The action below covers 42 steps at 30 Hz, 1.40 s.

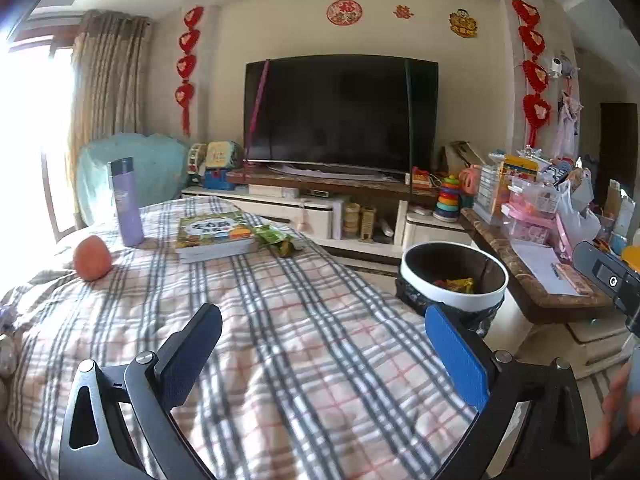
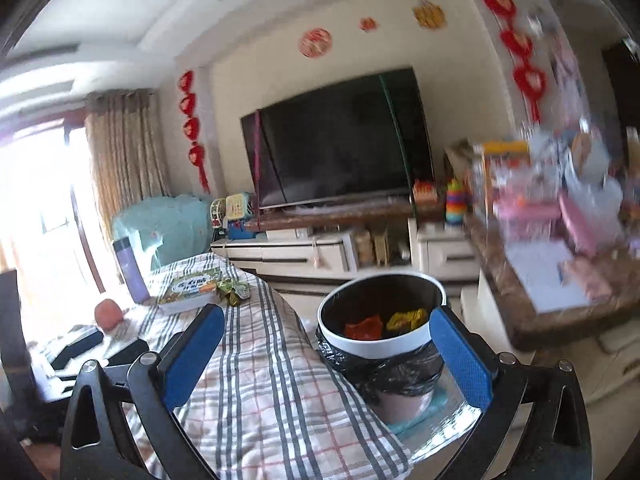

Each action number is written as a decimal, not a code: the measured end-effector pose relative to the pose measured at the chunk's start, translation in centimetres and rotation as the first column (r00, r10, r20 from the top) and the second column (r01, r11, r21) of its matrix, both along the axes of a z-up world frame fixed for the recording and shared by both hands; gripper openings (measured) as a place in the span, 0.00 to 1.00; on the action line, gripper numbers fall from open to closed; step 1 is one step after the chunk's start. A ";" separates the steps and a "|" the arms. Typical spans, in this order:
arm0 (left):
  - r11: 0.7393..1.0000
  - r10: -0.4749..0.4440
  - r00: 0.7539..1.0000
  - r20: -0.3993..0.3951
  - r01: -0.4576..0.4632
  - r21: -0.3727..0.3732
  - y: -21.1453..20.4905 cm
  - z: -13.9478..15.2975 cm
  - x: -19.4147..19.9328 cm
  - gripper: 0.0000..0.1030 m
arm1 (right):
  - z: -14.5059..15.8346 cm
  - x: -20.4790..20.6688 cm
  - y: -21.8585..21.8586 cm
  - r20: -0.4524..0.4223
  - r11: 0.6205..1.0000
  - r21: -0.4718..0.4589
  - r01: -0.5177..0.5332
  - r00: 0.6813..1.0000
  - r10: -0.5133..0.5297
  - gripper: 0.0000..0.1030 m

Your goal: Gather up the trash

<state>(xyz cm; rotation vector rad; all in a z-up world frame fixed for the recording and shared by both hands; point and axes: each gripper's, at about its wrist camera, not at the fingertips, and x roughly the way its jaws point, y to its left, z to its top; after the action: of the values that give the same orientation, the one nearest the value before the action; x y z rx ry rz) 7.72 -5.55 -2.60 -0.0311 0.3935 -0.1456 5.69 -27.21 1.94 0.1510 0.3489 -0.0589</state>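
A white-rimmed trash bin (image 1: 454, 294) lined with a black bag stands on the floor right of the checked-cloth table (image 1: 280, 340); red and yellow wrappers (image 2: 384, 322) lie inside it. Green crumpled wrappers (image 1: 276, 240) lie on the cloth beside a book (image 1: 214, 236). My left gripper (image 1: 324, 344) hangs open over the cloth, nothing between its blue pads. My right gripper (image 2: 326, 354) is open too, spanning the table's edge and the trash bin (image 2: 380, 320), with nothing held. The green wrappers (image 2: 232, 290) lie far ahead of it.
A purple bottle (image 1: 126, 204) and an orange fruit (image 1: 92, 258) stand on the cloth's left side. A TV (image 1: 340, 112) on a low cabinet faces me. A cluttered marble-topped counter (image 1: 536, 280) runs along the right. A person's fingers (image 1: 616, 404) show at the right edge.
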 end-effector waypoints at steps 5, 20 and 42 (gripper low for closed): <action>0.999 0.048 0.998 0.040 -0.048 0.002 0.2 -0.5 -2.7 0.99 | -0.7 -0.5 1.0 0.013 0.999 -0.037 -0.013 1.000 0.013 1.00; 0.994 0.094 0.995 0.035 -0.096 0.048 -1.0 -1.3 -2.9 0.99 | -2.6 -0.8 1.7 -0.010 0.998 -0.055 -0.013 1.000 0.013 1.00; 0.993 0.097 0.994 0.048 -0.099 0.058 -0.5 -1.7 -2.7 0.99 | -2.4 -0.8 1.7 -0.011 0.997 -0.077 0.003 1.000 -0.004 1.00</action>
<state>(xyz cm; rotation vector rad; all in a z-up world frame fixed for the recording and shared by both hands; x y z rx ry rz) 5.07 -6.07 -4.27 0.0122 0.3507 -0.0374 4.93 -25.51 -0.45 0.0754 0.3572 -0.0764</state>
